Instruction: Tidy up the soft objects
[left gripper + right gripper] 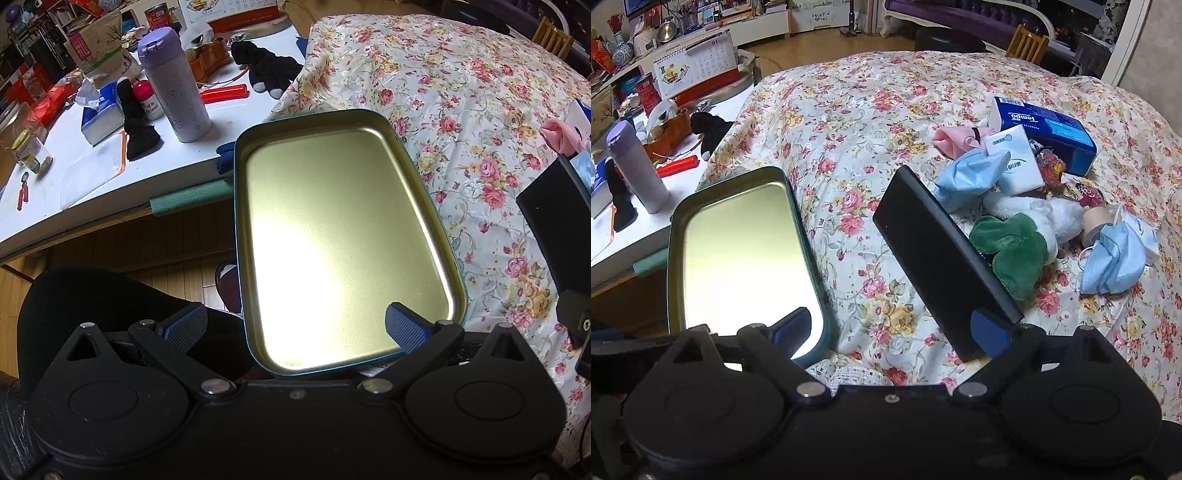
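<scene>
A teal tin tray (448, 236) with a shiny gold inside lies empty on the floral cloth; it also shows in the right wrist view (674, 229). My left gripper (293, 326) is open just over the tray's near edge. My right gripper (892, 328) is open above the cloth, to the right of the tray. A black flat box (942, 254) lies by my right finger (990, 328). A pile of soft things lies to the right: a green and white plush (1012, 243), blue face masks (967, 177), a pink cloth (953, 142), tissue packs (1015, 158).
A blue Tempo tissue box (1052, 129) lies behind the pile. A white table (110, 173) to the left holds a lilac bottle (173, 85), black gloves (266, 66), a red tool (223, 92) and clutter. A black chair (92, 295) stands below the table.
</scene>
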Motion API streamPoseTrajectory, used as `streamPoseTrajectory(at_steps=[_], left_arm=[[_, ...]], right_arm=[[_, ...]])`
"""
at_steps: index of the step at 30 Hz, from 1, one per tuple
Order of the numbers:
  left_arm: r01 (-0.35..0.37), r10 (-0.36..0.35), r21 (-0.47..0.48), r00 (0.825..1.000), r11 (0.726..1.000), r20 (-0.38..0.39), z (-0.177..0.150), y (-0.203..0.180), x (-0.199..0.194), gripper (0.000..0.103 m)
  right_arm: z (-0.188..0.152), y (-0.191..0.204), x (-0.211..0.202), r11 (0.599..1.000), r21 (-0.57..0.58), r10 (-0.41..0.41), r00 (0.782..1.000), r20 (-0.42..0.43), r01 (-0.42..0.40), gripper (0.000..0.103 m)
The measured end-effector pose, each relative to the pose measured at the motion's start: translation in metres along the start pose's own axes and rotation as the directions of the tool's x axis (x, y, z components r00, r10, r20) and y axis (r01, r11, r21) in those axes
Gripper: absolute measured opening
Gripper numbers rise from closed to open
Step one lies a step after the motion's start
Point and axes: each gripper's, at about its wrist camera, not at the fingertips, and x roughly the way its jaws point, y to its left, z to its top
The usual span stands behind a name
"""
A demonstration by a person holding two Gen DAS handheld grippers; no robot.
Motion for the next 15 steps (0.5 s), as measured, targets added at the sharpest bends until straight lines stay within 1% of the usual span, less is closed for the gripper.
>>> streamPoseTrajectory(at_steps=[15], left_arm=[[0.003, -0.003, 0.007, 1.000, 1.000, -0.013, 0.0001, -0.0026, 0.0032, 0.100]], right_arm=[[0.0007, -0.0015, 0.0026, 1.000, 0.014, -0.003, 1.000, -0.015, 0.003, 0.093]])
